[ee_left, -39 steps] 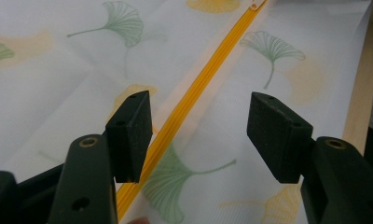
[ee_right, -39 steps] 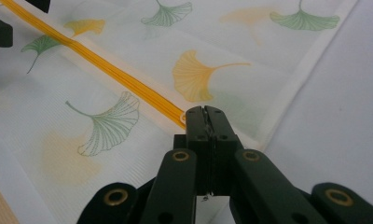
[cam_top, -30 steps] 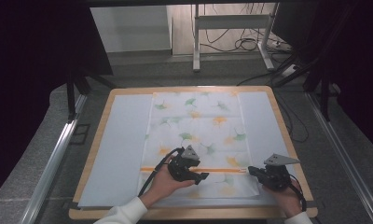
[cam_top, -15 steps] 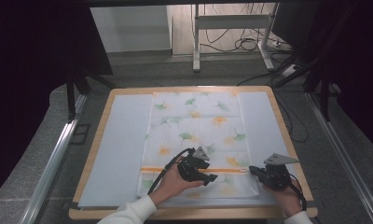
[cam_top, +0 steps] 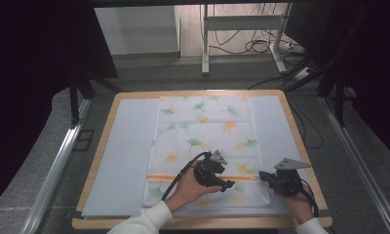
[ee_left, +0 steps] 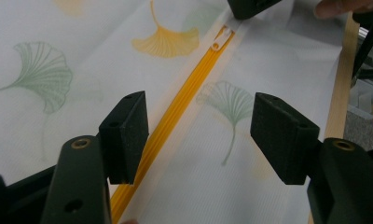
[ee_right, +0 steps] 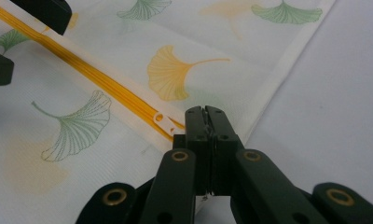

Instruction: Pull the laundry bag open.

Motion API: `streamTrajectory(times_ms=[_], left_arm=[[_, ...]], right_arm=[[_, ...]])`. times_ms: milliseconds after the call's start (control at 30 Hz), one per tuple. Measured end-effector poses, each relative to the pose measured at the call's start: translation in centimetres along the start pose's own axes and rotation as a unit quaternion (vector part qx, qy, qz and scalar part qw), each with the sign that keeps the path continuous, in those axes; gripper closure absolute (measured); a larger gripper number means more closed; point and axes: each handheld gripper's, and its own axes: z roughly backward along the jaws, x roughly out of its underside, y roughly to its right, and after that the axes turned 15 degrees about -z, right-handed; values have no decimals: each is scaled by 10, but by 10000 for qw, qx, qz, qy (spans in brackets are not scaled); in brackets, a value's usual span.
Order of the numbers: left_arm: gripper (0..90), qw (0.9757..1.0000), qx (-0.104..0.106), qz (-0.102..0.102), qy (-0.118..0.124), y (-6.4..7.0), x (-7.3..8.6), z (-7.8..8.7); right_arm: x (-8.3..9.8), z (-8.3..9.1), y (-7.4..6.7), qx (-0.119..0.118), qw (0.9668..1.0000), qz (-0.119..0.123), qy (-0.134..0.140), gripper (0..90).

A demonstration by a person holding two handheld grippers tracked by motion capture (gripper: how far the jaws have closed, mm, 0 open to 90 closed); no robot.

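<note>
Pale blue matting covers the wooden worktop (cam_top: 110, 161) in the high view, where a white ginkgo-leaf fabric pouch (cam_top: 203, 131) lies flat. Left gripper (ee_left: 201, 135) view: jaws wide apart, holding nothing, either side of the orange zipper (ee_left: 175, 121). Right gripper (ee_right: 207, 122) view: jaws pressed together on the fabric edge beside the white zipper pull (ee_right: 162, 120). The zipper looks closed; opening it probably remains.
</note>
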Motion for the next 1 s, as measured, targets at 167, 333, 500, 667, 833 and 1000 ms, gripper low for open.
streamTrajectory(times_ms=[167,333,500,667,833,1000], left_arm=[[374,10000,53,-5,18,3,-12,-12],[385,9999,118,14,69,6,-22,-24],[385,9998,176,56,88,9,-30,-38],[398,9998,156,112,25,8,-31,-46],[441,9998,160,109,-56,5,-29,-51],[461,9999,114,61,-85,-1,-28,-55]], right_arm=[[-2,0,2,4,10000,-11,52,882],[-3,3,6,20,9999,-79,116,882],[-5,1,11,47,9998,-137,122,882],[-5,1,12,63,9998,-151,112,882],[-5,0,13,78,9998,-154,117,882],[-5,-1,14,79,9999,-129,83,882]])
